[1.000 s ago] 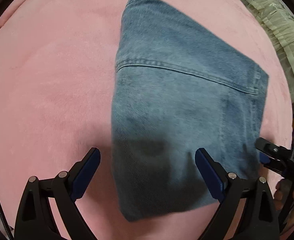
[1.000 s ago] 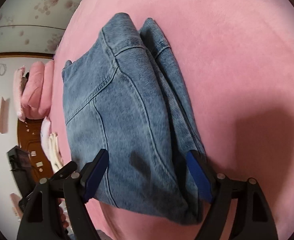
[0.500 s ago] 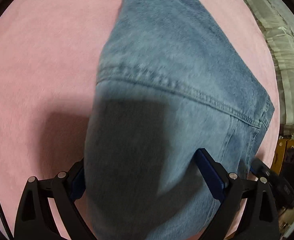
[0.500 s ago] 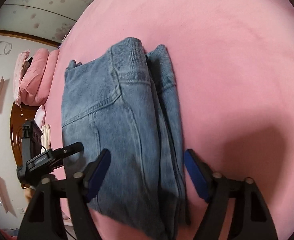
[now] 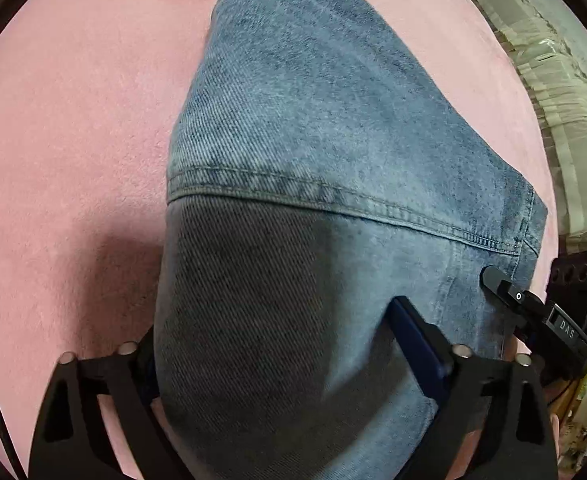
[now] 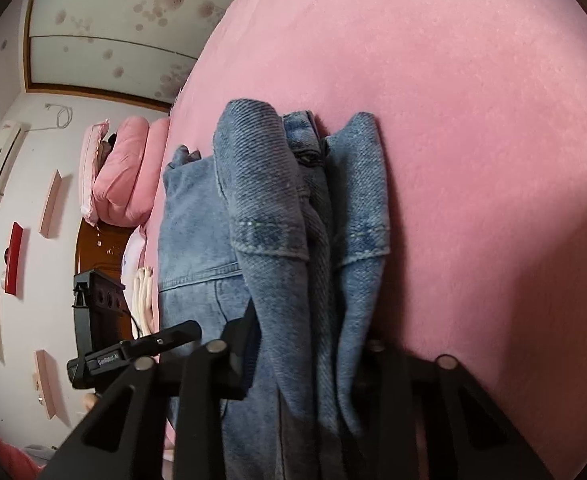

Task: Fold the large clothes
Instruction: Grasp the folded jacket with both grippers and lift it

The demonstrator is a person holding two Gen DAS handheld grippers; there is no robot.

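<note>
Around the folded jeans (image 5: 313,160) I see bare pink bedspread (image 5: 73,140) on the left and far sides, open to pass. Right of the jeans the cream curtain (image 5: 553,100) hems the bed edge. Beyond the jeans' far end, stacked pink pillows (image 6: 121,172) block.

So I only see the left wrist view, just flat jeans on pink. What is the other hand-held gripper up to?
Observer: The right hand-held gripper pinches the jeans at their edge; its jaws have just been closing.
Visitor: Just one layer?
Observer: No, several folded layers are bunched between its fingers.
Visitor: Anything else on the bed?
Observer: Pink bedding is piled at one end.
</note>
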